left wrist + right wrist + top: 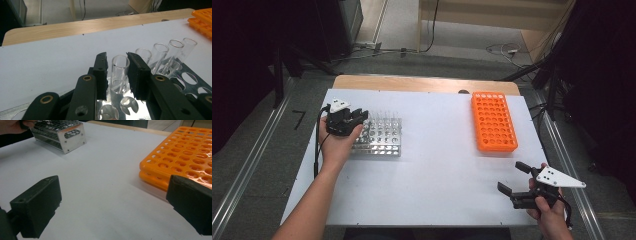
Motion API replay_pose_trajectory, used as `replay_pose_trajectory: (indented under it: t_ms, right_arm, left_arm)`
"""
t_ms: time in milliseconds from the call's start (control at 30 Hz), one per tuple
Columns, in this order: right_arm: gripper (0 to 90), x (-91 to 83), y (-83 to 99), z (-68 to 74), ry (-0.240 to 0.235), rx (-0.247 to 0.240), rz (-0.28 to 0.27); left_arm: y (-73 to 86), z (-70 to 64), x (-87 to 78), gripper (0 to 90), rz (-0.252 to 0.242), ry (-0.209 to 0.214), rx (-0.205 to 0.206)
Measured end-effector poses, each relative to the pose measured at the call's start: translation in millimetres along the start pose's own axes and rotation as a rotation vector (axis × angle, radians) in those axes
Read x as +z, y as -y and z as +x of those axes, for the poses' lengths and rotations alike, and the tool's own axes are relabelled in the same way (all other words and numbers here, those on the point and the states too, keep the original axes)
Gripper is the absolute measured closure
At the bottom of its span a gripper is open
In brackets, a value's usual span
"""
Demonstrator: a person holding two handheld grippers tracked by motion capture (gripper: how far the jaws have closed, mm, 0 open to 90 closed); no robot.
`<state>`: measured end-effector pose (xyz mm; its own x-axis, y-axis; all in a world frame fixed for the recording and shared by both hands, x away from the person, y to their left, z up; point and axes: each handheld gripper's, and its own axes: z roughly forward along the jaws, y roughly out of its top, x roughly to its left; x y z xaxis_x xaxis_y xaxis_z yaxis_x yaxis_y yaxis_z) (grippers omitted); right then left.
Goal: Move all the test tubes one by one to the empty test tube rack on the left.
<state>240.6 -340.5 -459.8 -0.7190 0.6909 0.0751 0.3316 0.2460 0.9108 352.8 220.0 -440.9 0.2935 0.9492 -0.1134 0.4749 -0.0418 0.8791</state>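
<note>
On the desk's (437, 165) left side, the left gripper (117, 72) sits over the metal rack (384, 140), jaws narrowly apart with a clear tube (120, 71) standing between them; whether the pads actually touch the glass I cannot tell. More tubes (160, 53) stand in a row beyond. Near the right front corner, the right gripper (514, 176) hovers wide open and empty, just short of the orange rack (493, 121).

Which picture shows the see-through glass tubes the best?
The left gripper view: the glass tubes stand close up in the metal rack, one between the jaws. The high view shows them tiny; the right gripper view shows the rack, tubes unclear.
</note>
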Motion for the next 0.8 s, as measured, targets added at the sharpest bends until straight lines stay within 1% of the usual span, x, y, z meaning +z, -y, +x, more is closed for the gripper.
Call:
replay_pose_trajectory:
  t_ms: [100, 167, 233, 367, 433, 600, 700, 800]
  right_arm:
    - [0.0, 1.8, -0.3, 0.4, -0.003, 0.0, 0.0]
    - [0.0, 3.1, -1.3, 1.2, -0.003, 0.005, -0.002]
    - [0.0, 4.9, -3.4, 1.3, 0.0, -0.001, -0.004]
    - [0.0, 7.4, -7.3, 2.6, 0.02, 0.007, 0.0]
    - [0.0, 7.3, -8.3, 3.2, 0.019, 0.009, -0.004]
    - [0.0, 5.3, -9.2, 1.4, 0.022, 0.021, -0.013]
    - [0.0, 4.9, -8.7, -0.4, 0.027, 0.03, -0.013]
    - [0.0, 4.7, -8.3, -1.3, 0.031, 0.028, -0.012]
  left_arm:
    - [-0.1, 0.6, -1.5, 63.7, -0.011, 0.005, -0.015]
    - [0.1, 0.8, -2.6, 59.8, -0.018, 0.007, -0.018]
    - [0.0, 0.6, -2.8, 54.0, -0.023, 0.011, -0.022]
    - [-0.3, -0.4, -5.4, 47.8, -0.021, 0.017, -0.02]
    - [-0.2, -0.6, -8.4, 45.7, -0.024, 0.021, -0.018]
    - [0.7, -1.0, -16.8, 36.8, -0.039, 0.031, -0.02]
    - [1.8, -2.3, -24.0, 29.1, -0.053, 0.049, -0.016]
    - [5.2, -4.3, -31.0, 22.1, -0.064, 0.061, -0.011]
